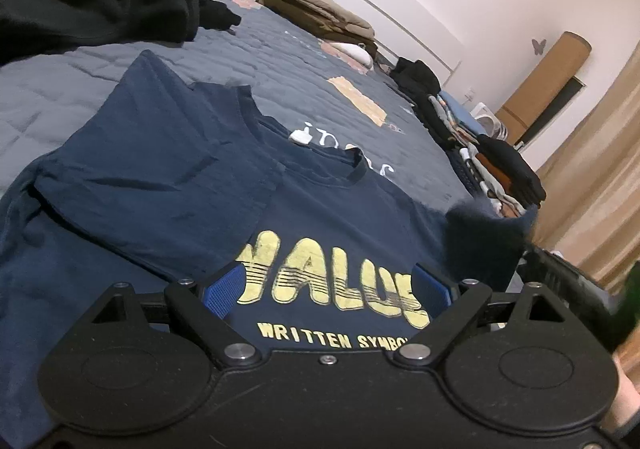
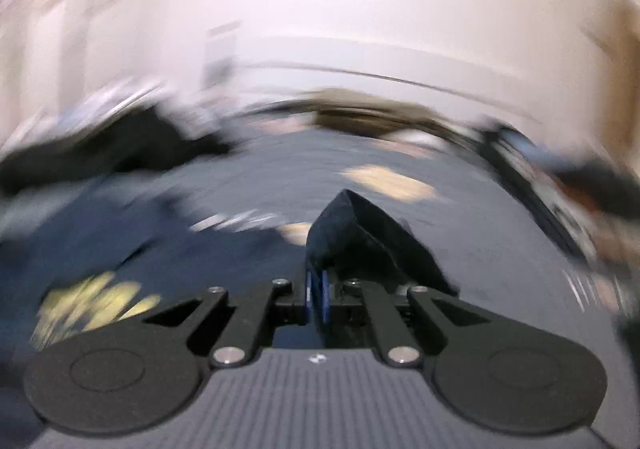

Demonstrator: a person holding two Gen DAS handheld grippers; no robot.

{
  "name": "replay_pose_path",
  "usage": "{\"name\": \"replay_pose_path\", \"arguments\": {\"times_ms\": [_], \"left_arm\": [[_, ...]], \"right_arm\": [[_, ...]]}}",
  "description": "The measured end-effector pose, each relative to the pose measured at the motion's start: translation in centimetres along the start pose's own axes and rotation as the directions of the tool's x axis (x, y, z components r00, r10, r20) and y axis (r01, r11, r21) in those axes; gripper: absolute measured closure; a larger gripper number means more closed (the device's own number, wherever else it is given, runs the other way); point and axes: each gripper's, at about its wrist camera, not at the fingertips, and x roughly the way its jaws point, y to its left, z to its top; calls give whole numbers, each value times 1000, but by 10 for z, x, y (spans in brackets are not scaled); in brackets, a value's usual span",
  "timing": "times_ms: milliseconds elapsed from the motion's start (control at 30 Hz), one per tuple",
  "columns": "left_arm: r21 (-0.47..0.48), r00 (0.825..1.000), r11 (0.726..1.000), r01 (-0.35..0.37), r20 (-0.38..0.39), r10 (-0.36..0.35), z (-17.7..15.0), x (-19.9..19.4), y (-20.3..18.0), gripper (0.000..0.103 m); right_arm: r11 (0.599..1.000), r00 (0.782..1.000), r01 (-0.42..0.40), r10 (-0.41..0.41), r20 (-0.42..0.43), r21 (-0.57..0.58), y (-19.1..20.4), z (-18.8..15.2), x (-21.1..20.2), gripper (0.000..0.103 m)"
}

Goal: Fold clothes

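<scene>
On quilted bedspread (image 1: pixel 80 81), soft navy T-shirt (image 1: pixel 160 177)

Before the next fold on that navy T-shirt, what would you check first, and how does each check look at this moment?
1. Right gripper has the cloth: ok, shut on a navy sleeve.
2. Left gripper free: ok, jaws wide open above the navy T-shirt, nothing between them.
3. First side folded: ok, one side already lies over the chest, beside the yellow print.
4. Shirt flat on the bedspread: ok, only slight creases.
5. Landing spot for the sleeve is clear: ok.
6. How much sleeve is gripped: cannot tell, the right view is blurred.
</scene>
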Motion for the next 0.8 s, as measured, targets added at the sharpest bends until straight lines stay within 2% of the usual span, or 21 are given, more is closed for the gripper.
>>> {"name": "replay_pose_path", "arguments": {"times_ms": [67, 100, 133, 200, 300, 367, 400, 467, 567, 633, 700, 800], "left_arm": [[-3, 1000, 1000, -3, -1, 3, 1, 0, 1, 14], [-3, 1000, 1000, -5, -1, 5, 1, 0, 2, 14], [-4, 1000, 1000, -7, -2, 7, 1, 0, 2, 14], [-2, 1000, 1000, -3, -2, 3, 1, -1, 1, 14], [4, 1000, 1000, 6, -3, -6, 2, -2, -1, 14], [6, 1000, 1000, 14, -4, -14, 2, -3, -2, 14], [9, 1000, 1000, 18, -5, -18, 2, -3, -3, 14], [15, 1000, 1000, 20, -8, -20, 1, -2, -4, 14], [24, 1000, 1000, 19, -12, -19, -1, -1, -6, 14], [26, 1000, 1000, 10, -14, -10, -3, -1, -6, 14], [32, 1000, 999, 7, -13, -6, -4, -2, -6, 14], [41, 1000, 999, -1, -8, 2, -4, -1, -7, 14]], "right_arm": [[977, 993, -113, 103, -65, -182, 37, -3, 2, 96], [956, 980, -181, 158, -118, -229, 51, -6, 3, 95], [939, 961, -247, 207, -182, -240, 61, -9, 5, 94], [933, 929, -313, 261, -263, -180, 69, -11, 5, 93], [954, 927, -300, 286, -242, -23, 54, 0, -5, 88], [962, 946, -242, 263, -189, 125, 32, 10, -17, 70], [954, 956, -214, 249, -153, 211, 20, 14, -25, 65], [906, 971, -177, 225, -83, 384, -3, 16, -41, 55], [802, 977, -173, 213, -4, 572, -25, 5, -51, 52], [782, 980, -159, 198, 2, 602, -23, -4, -43, 51], [778, 972, -165, 232, -32, 606, -20, -11, -27, 51], [758, 941, -195, 323, -99, 622, -17, -15, 4, 51]]}}
